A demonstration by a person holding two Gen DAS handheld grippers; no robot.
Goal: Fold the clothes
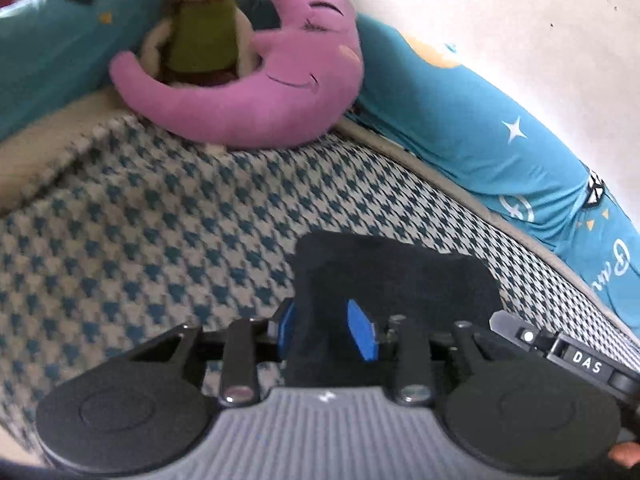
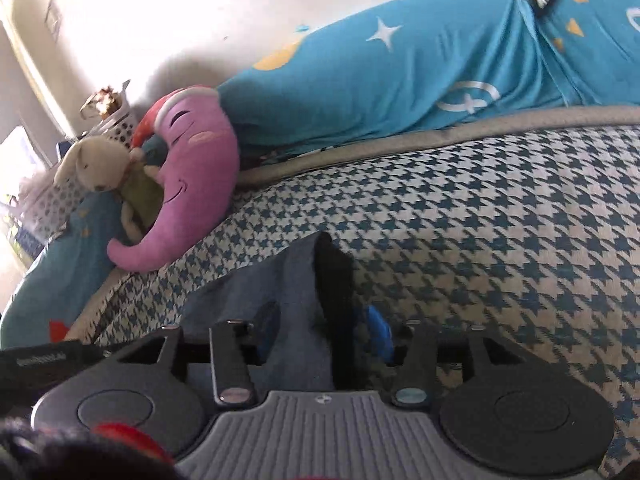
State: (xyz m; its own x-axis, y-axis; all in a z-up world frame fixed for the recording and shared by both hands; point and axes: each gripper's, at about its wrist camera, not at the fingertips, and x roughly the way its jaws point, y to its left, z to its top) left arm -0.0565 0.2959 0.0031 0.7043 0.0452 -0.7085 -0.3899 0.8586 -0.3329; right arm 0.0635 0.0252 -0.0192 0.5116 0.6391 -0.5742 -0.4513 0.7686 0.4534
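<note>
A: The left tool (image 1: 328, 330) is clenched on a fold of dark cloth (image 1: 392, 276), with the blue pads (image 1: 362, 336) pressed in on either side of it. The right tool (image 2: 324, 332) is clamped on cloth too, though there the fabric looks blue-grey on one face and black on the other (possibly an inside and an outside, but I can't tell).

B: Is it the same garment in both?

A: Probably, given the other tool's body shows at the edge of each wrist view, so the two sit just beside each other. I can't confirm it outright. The garment is held over the houndstooth bed cover (image 1: 152, 216), near the person, well apart from the pink moon pillow (image 1: 256, 88) and the stuffed rabbit (image 1: 200, 28) leaning on it.

B: What makes this step go well?

A: My judgement is that both corners are pinched and the cloth wants spreading or carrying over into a fold. Keep both tools closed firmly, draw them apart until the edge between them is taut, then lower it flat onto the cover. Move the two together so the edge stays straight.

B: What are the risks?

A: The cloth is bunched thickly in each grip, so a layer could slip out or a crease get folded in. Also keep clear of the teal quilt (image 2: 400, 80) along the wall, since dragging the garment onto that slope would spoil a flat fold.
</note>
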